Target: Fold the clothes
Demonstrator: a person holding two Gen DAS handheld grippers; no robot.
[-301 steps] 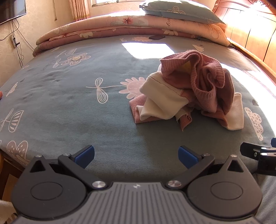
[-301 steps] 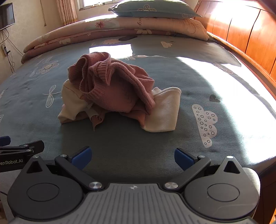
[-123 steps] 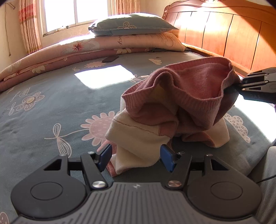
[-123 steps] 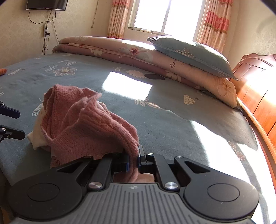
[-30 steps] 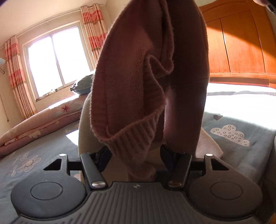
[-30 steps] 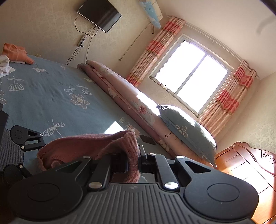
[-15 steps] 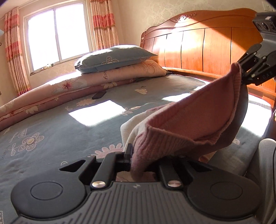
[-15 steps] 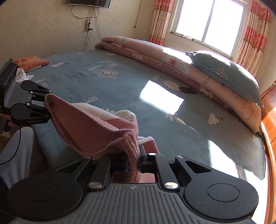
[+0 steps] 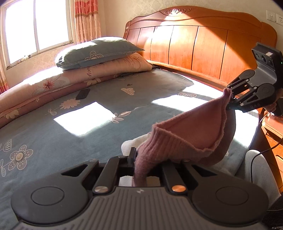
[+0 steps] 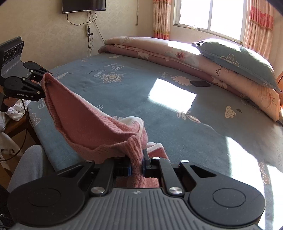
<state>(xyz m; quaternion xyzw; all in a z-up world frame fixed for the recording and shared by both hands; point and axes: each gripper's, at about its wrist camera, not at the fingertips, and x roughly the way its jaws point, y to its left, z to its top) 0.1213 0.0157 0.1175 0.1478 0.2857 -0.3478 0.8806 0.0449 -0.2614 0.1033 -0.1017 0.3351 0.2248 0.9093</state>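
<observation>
The bed carries a grey-blue flowered cover with sunlit patches. Along its far edge lies a folded pink quilt, with a grey-blue pillow on top near the wooden headboard. A dark flat phone-like object lies just beside the quilt.

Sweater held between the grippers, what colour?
Dusty pink knit sweater; clearest in the right wrist view.

You face a bed in a blue floral sheet, sun patches across it. A wooden headboard stands behind; a window with pink curtains glows. A TV hangs on the cream wall.
</observation>
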